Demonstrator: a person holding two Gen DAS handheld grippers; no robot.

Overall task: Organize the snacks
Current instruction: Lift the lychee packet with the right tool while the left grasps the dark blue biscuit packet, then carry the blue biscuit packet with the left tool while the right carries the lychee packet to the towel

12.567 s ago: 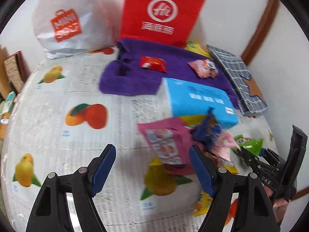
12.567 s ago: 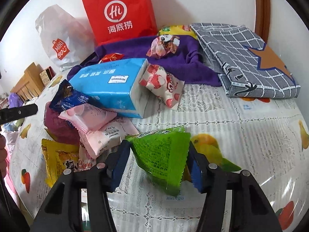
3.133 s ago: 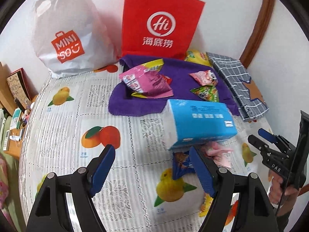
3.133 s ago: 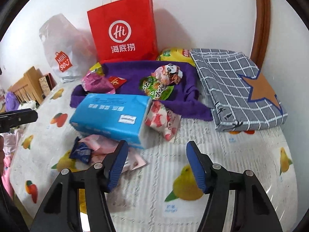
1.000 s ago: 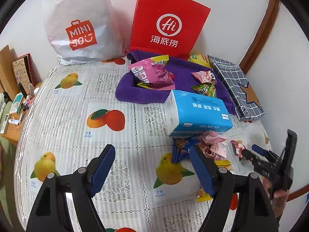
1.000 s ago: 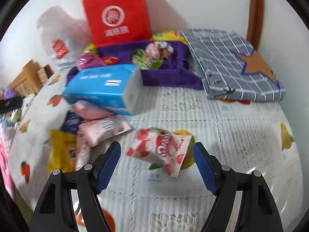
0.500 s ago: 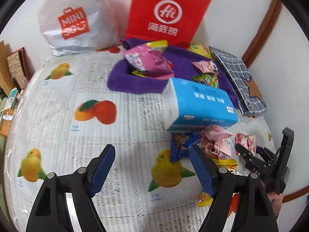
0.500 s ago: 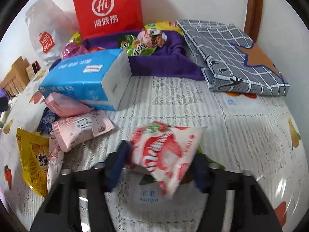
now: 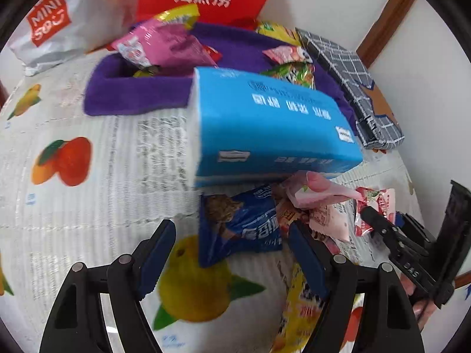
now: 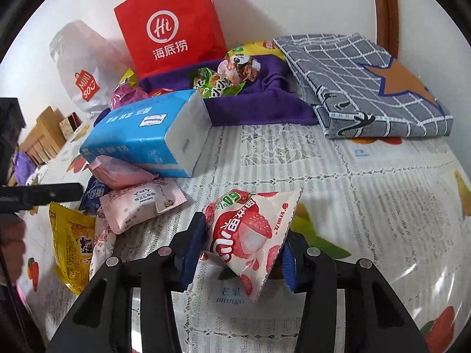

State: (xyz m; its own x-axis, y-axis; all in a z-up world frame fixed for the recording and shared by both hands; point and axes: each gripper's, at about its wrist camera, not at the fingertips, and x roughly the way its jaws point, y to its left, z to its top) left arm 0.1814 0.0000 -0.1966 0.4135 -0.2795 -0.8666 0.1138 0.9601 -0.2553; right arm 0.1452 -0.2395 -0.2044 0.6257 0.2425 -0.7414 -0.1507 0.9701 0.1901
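My right gripper is shut on a white and red lychee snack packet and holds it above the tablecloth; the packet also shows in the left wrist view. My left gripper is open, its fingers on either side of a dark blue snack packet lying in front of the blue tissue pack. Pink packets and a yellow packet lie in a pile beside the tissue pack. A purple cloth at the back holds several snacks, among them a green one.
A red paper bag and a white Miniso bag stand against the wall. A folded grey checked cloth lies at the back right. The fruit-print tablecloth covers the table.
My right gripper has closed on the lychee packet and lifted it. My left gripper has moved forward and down toward the dark blue packet, still open.
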